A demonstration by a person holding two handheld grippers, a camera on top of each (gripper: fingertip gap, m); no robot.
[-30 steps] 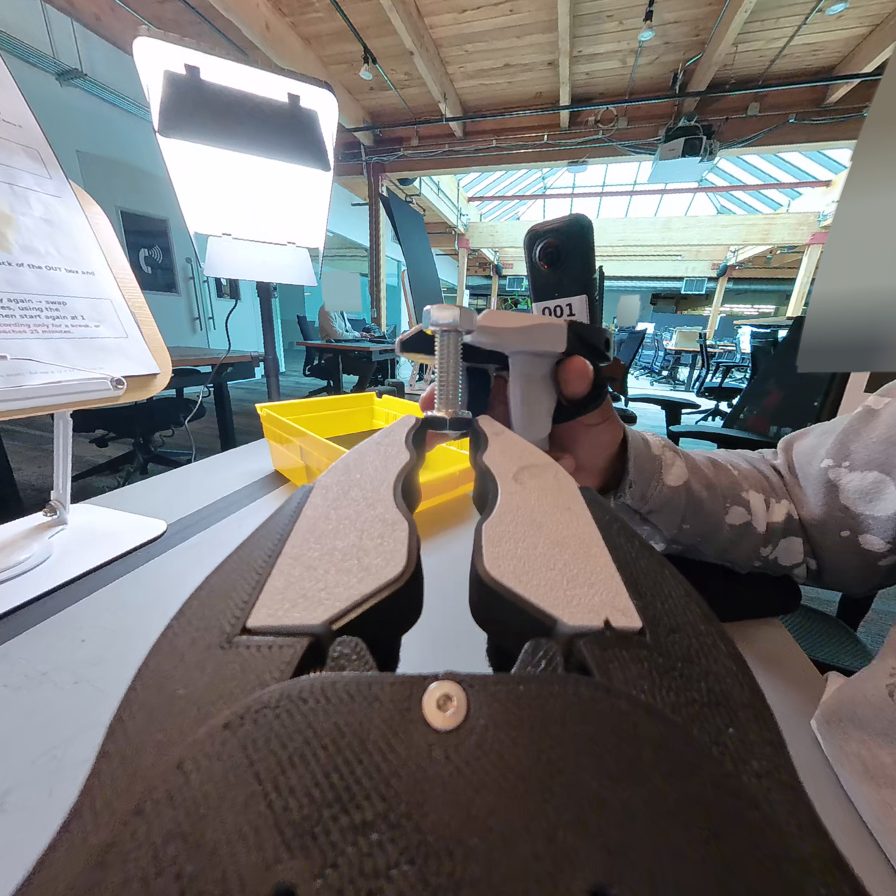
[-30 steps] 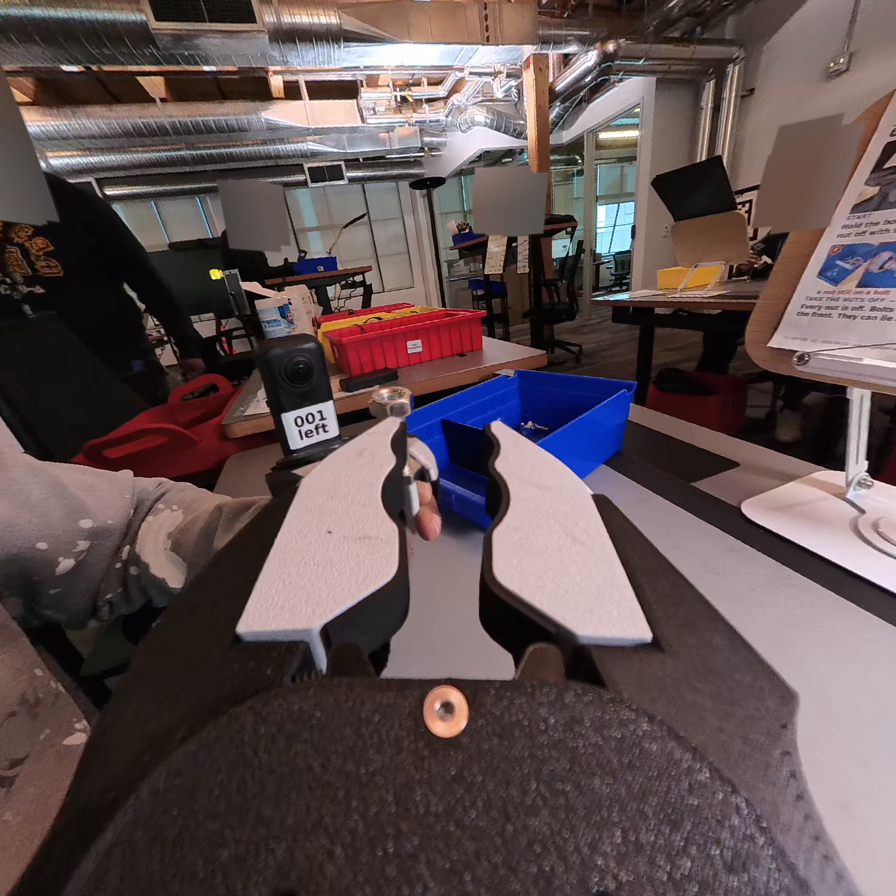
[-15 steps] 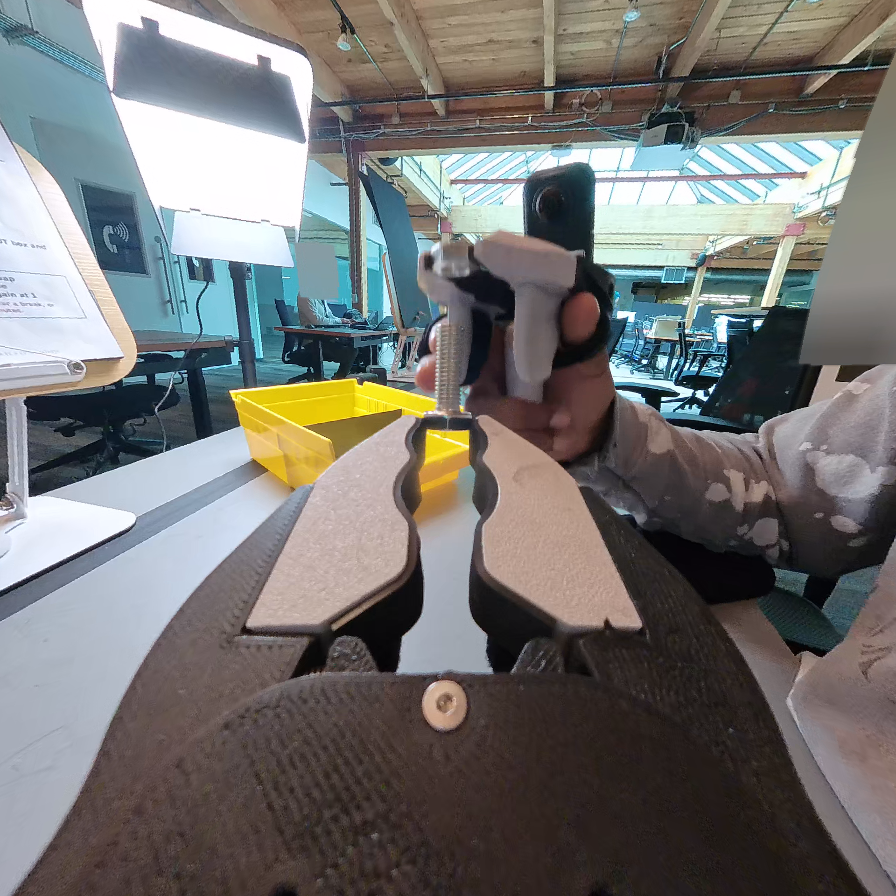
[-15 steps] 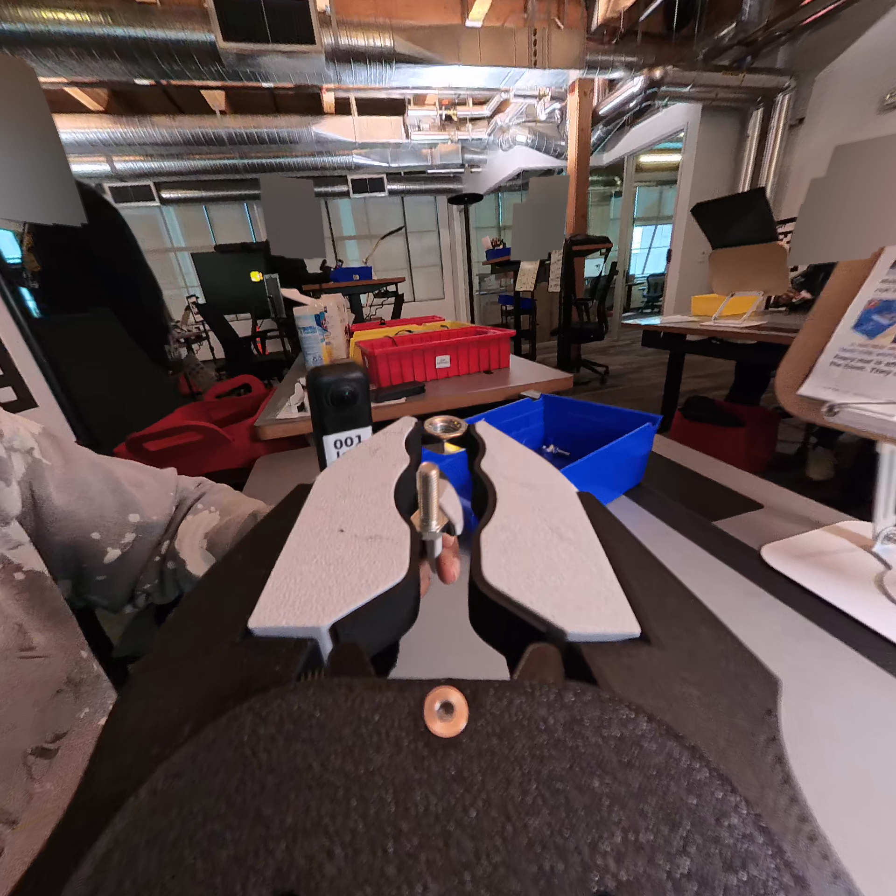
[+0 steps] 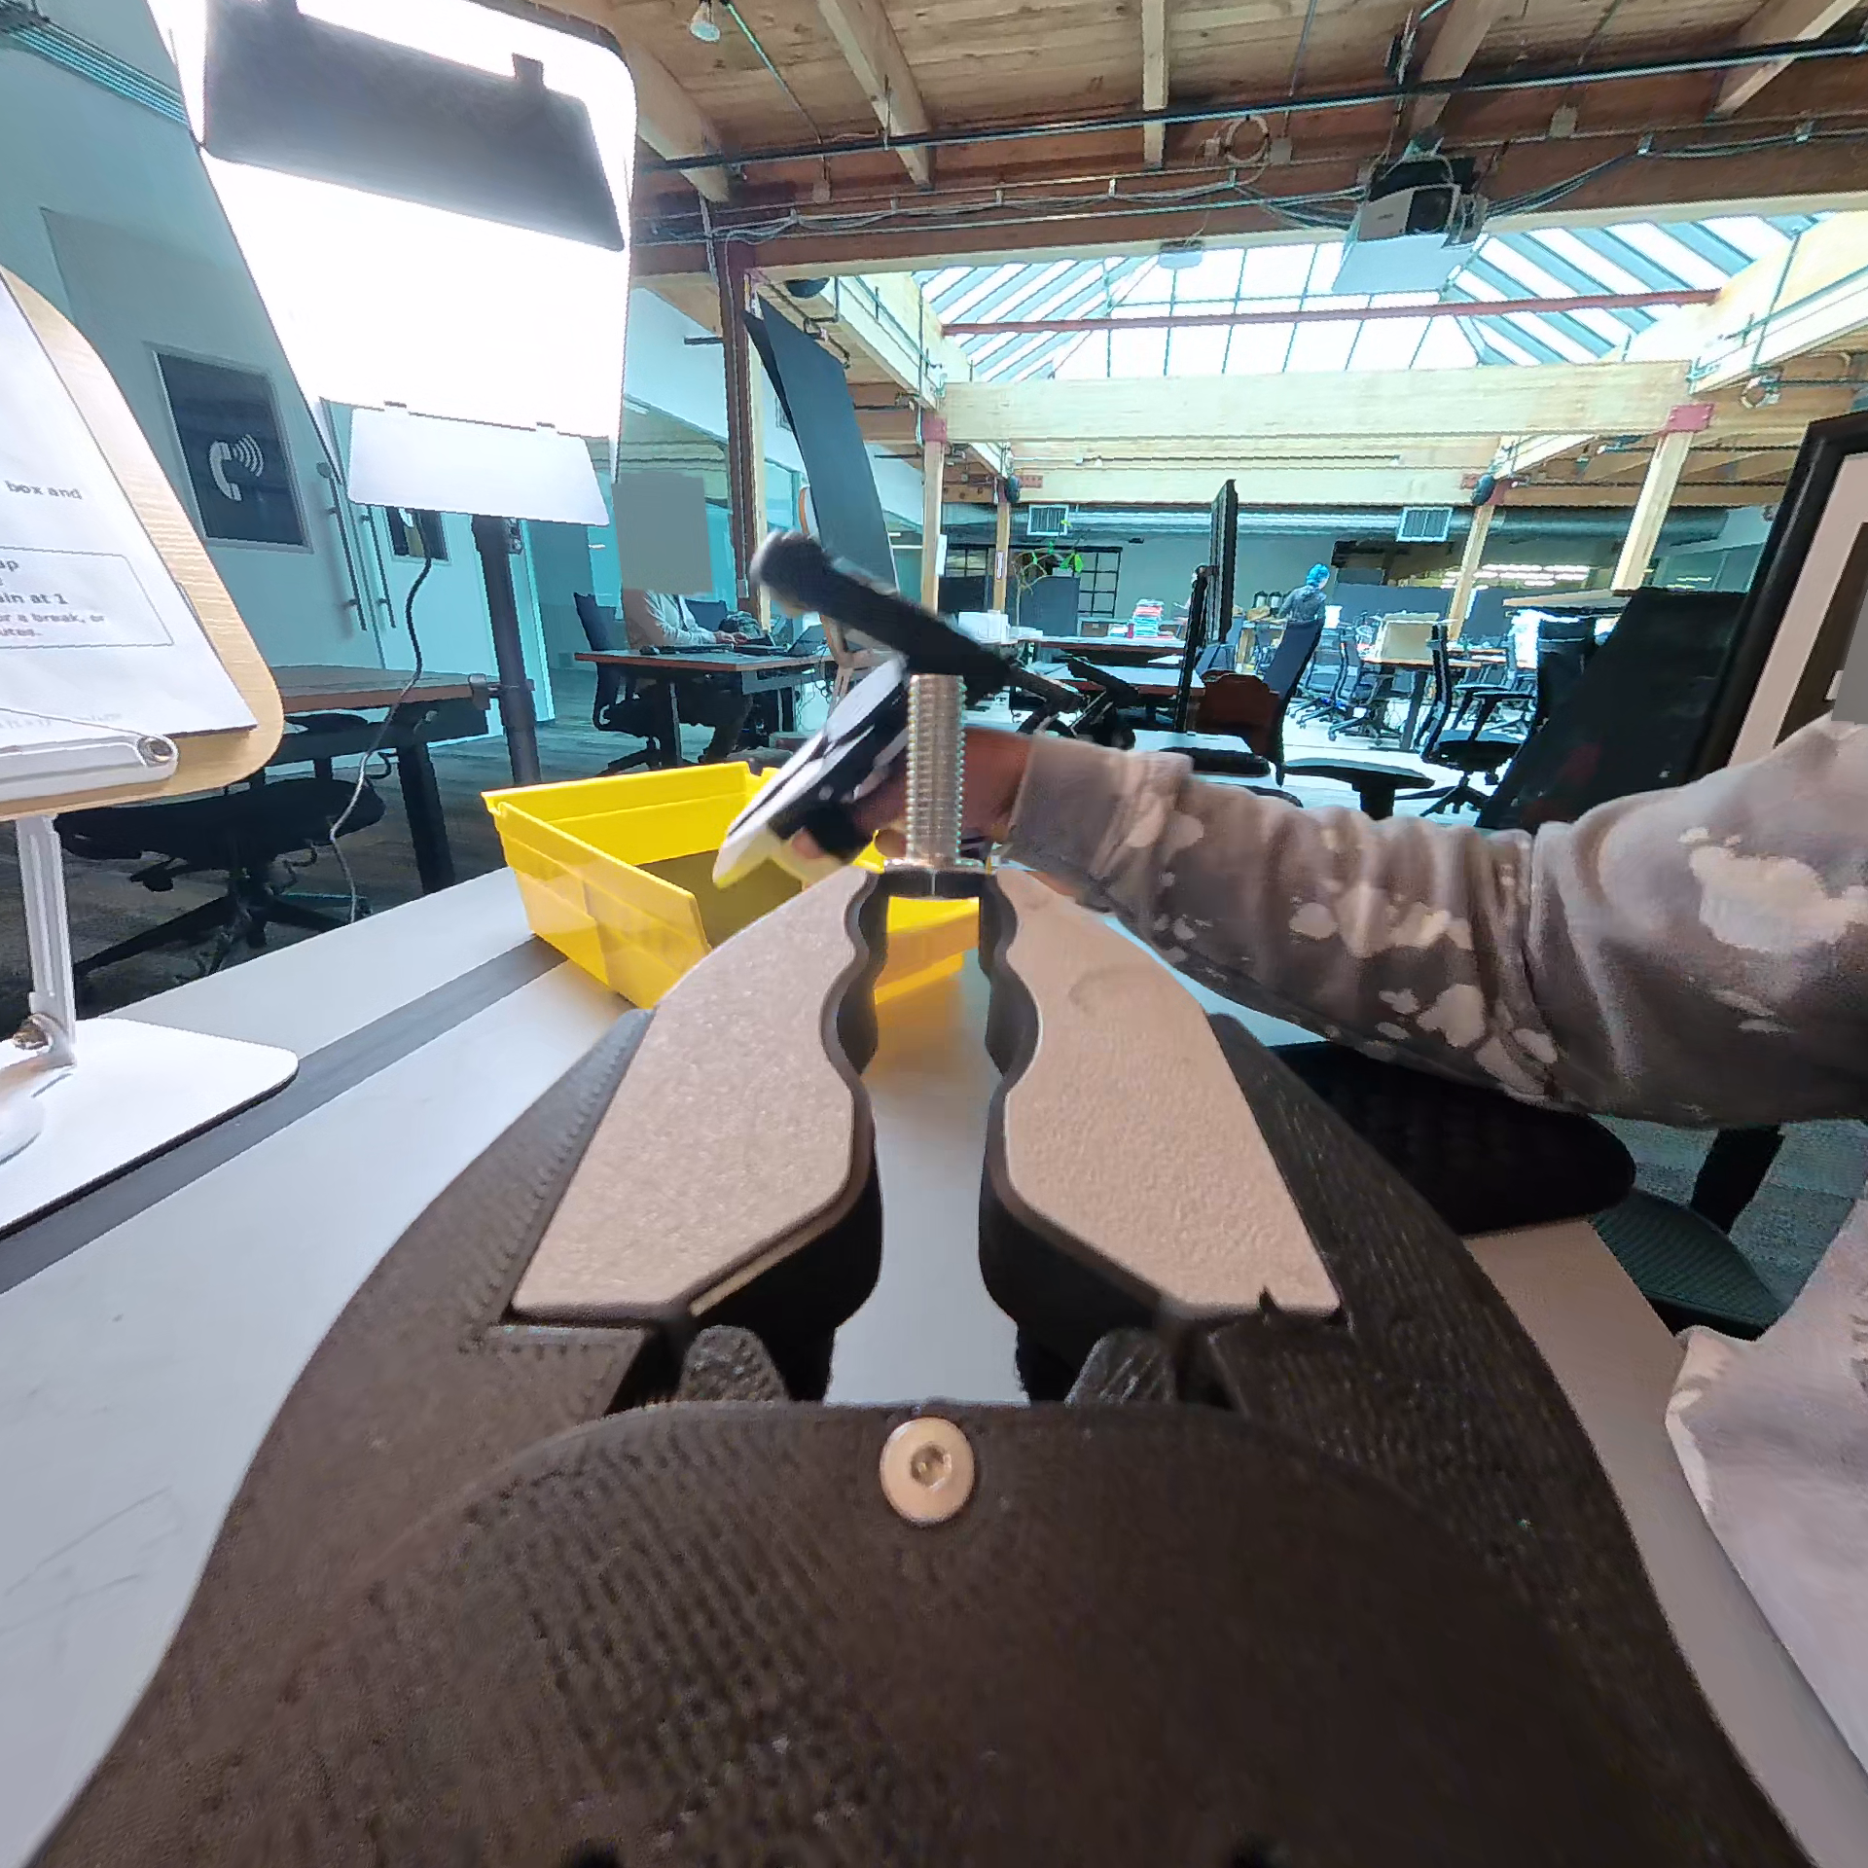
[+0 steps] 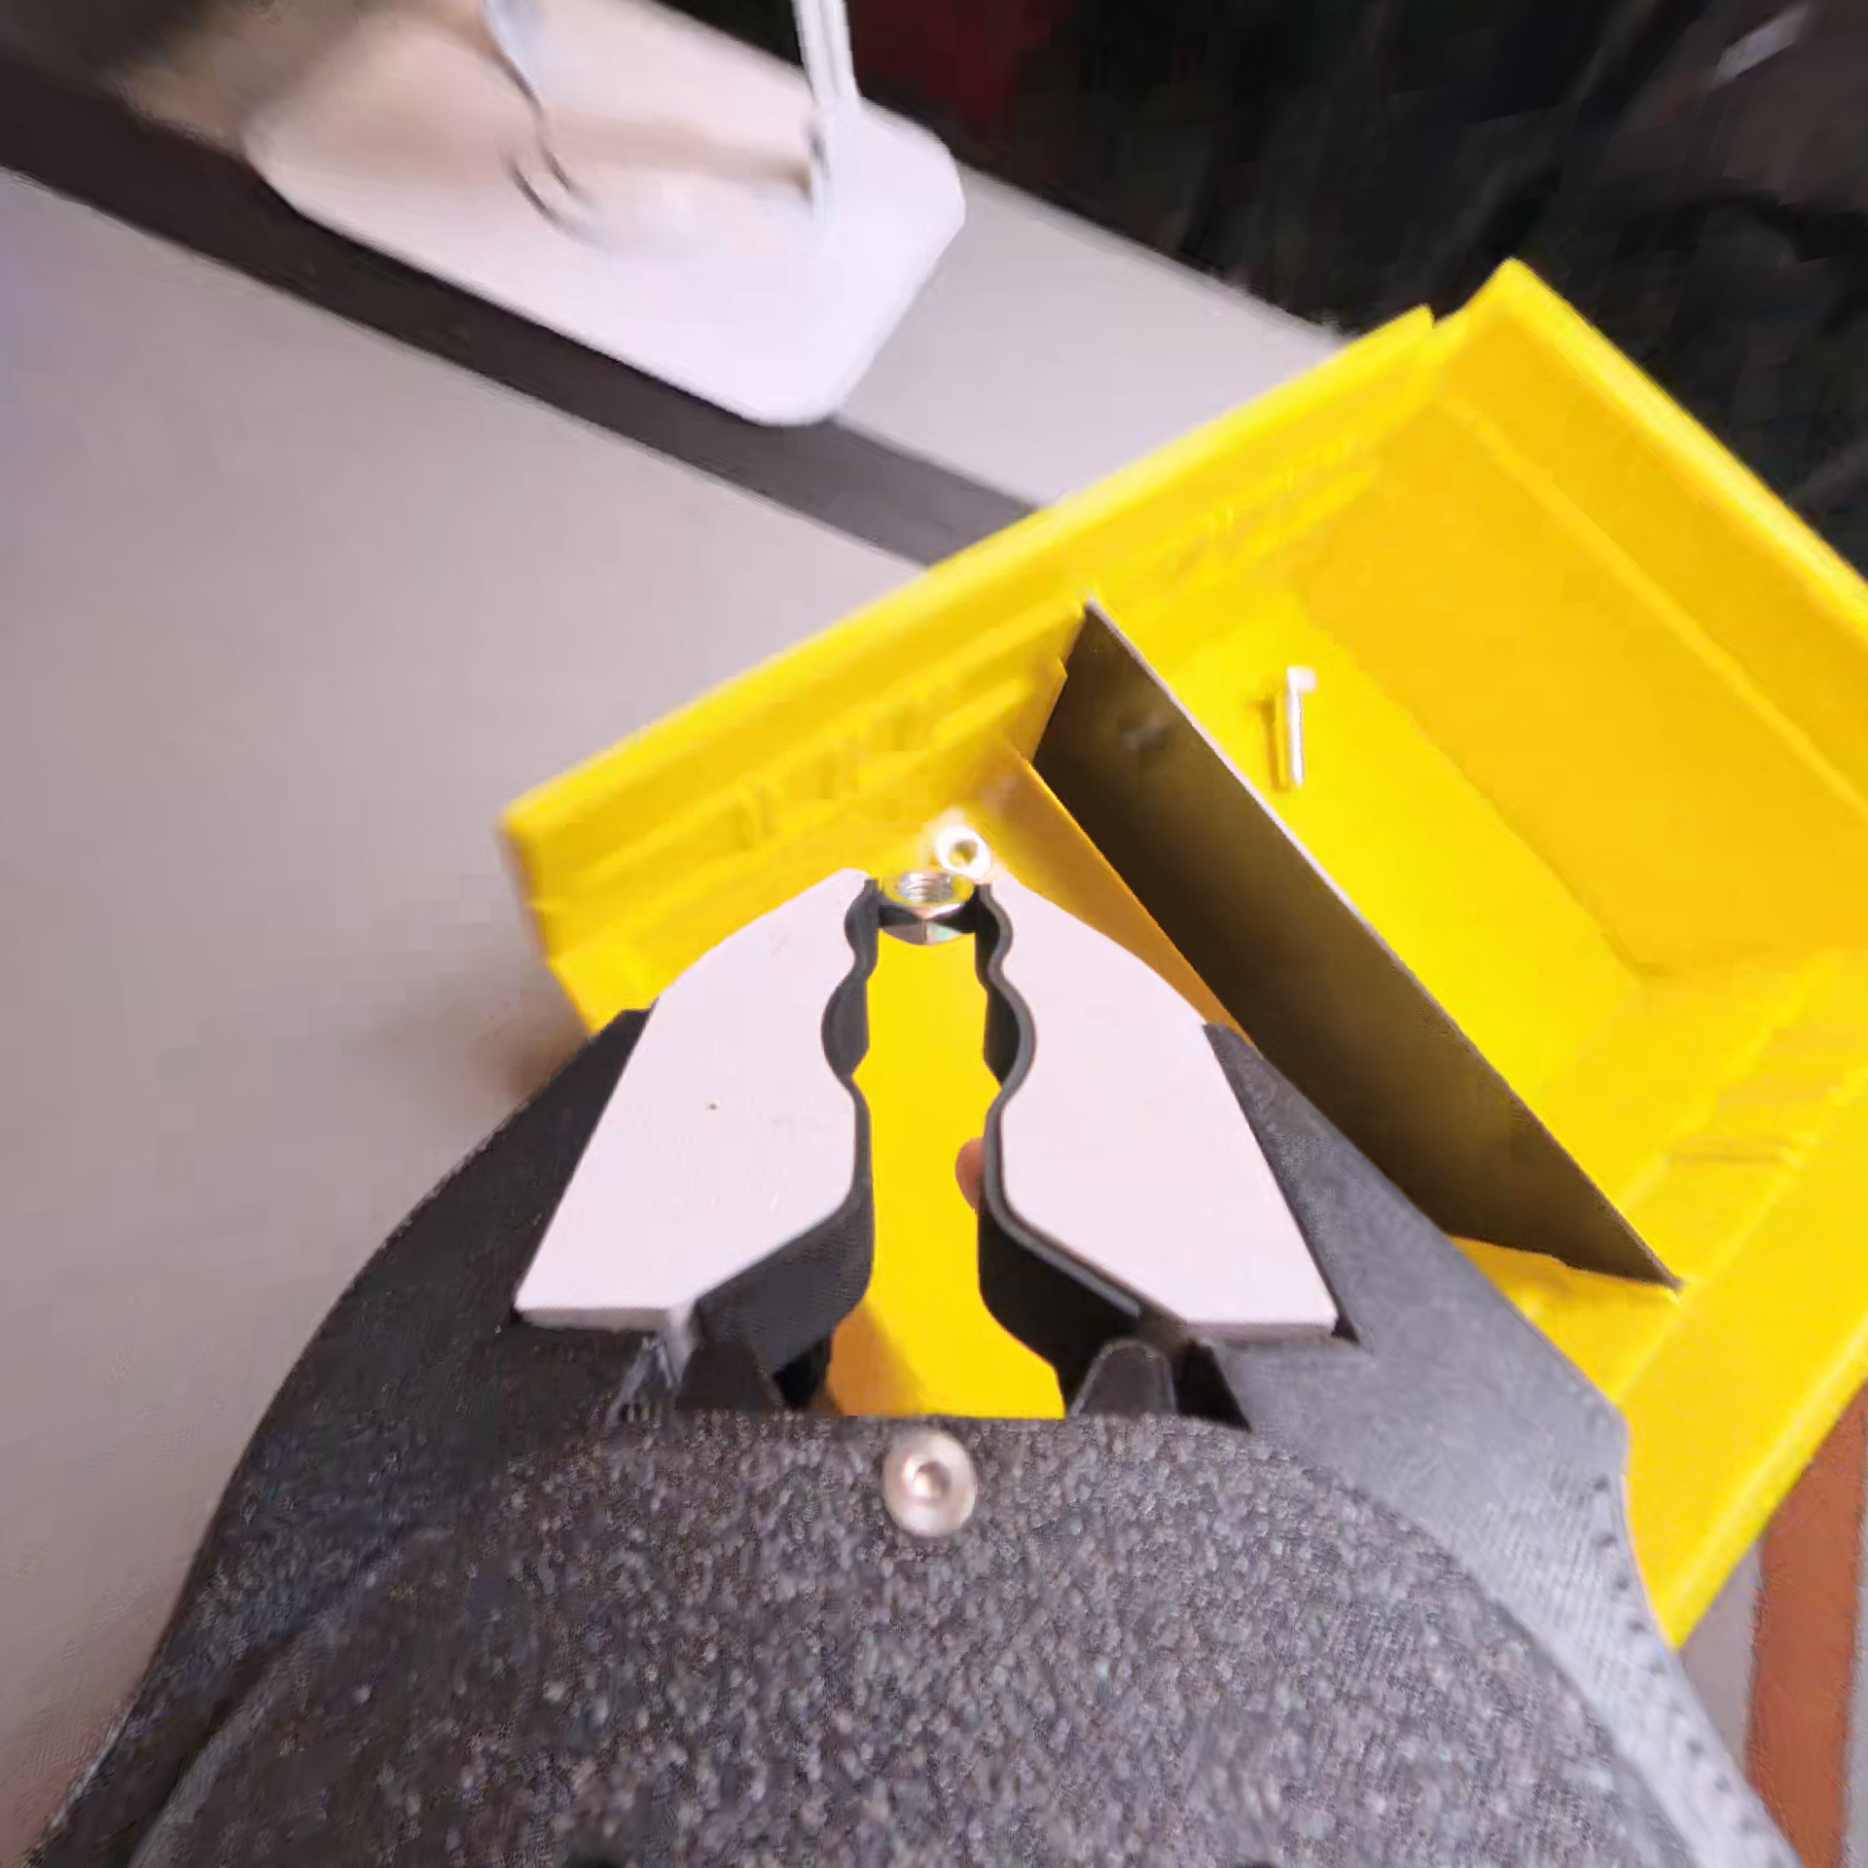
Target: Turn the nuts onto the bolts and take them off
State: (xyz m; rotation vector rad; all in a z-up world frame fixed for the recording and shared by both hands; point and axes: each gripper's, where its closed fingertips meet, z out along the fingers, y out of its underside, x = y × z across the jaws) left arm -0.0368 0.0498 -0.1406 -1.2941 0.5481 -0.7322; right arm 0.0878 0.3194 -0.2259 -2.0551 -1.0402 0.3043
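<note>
— So where are the parts?
— Left gripper [image 5: 932,895] clamps the bolt [image 5: 935,778] by its head, shank upright; right gripper [image 6: 925,915] pinches a nut [image 6: 922,907] over the yellow bin [image 6: 1516,566].
— Any writing?
— A printed sheet [image 5: 81,566] on a stand, left.

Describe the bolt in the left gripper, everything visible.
The bolt is silvery metal with a threaded shank and a hex head. It stands upright, head down, the head pinched between the tips of the left gripper, which is shut on it. No nut sits on the thread; the top end is bare. It is held in the air above the table, in front of the yellow bin.
</note>
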